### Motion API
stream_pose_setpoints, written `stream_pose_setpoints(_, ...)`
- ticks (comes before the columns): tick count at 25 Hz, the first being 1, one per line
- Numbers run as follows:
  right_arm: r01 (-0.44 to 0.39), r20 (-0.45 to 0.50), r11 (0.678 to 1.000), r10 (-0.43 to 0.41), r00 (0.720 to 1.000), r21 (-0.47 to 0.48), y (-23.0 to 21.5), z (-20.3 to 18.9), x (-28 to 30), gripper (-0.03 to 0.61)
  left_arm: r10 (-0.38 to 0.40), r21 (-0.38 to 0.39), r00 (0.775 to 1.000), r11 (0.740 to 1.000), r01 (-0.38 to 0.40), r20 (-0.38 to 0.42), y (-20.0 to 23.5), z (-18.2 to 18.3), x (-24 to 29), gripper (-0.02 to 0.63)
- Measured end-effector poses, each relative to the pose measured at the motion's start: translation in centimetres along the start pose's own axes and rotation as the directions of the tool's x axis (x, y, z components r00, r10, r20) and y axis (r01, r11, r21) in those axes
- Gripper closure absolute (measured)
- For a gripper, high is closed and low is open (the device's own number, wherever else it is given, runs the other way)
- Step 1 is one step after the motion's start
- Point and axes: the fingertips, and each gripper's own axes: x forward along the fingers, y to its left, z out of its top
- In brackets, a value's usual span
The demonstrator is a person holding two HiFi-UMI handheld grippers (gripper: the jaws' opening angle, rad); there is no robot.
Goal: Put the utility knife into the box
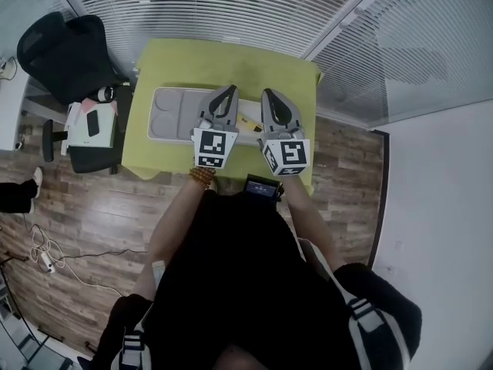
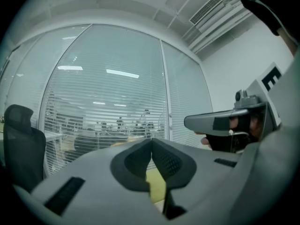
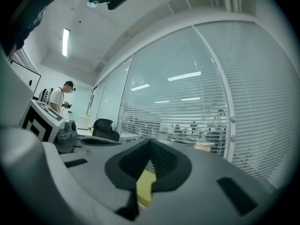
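Observation:
In the head view a long, shallow white box (image 1: 166,112) with moulded compartments lies on the yellow-green table (image 1: 231,62). A small yellow utility knife (image 1: 248,121) shows at the box's right end, between my two grippers. The left gripper (image 1: 229,90) hovers over the box's right part and the right gripper (image 1: 267,94) hangs just right of it; both point away from me. In the left gripper view the left gripper (image 2: 151,142) has its jaw tips together with nothing between them. The right gripper (image 3: 150,142) looks the same in its own view. Neither touches the knife.
A black device (image 1: 262,185) sits at the table's near edge. A black office chair (image 1: 65,52) and a seat holding papers and a phone (image 1: 91,123) stand left of the table. Glass walls with blinds (image 1: 231,6) rise behind it. A cable (image 1: 46,257) lies on the floor. A person (image 3: 60,100) stands far off.

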Motion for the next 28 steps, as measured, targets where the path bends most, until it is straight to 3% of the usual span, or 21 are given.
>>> stream_pose_setpoints(10, 0.016, 0.025, 0.999, -0.015, 1.000, -0.045, 0.6, 1.5, -0.8, 0.578, -0.008, 0.013, 1.000, 1.000, 0.008, 0.013, -0.3, 0.5, -0.4, 0.601)
stream_pose_setpoints(28, 0.025, 0.002, 0.998, -0.025, 1.000, -0.059, 0.2, 0.8, -1.0, 0.578, -0.009, 0.019, 1.000, 1.000, 0.009, 0.025, -0.3, 0.7, -0.4, 0.601)
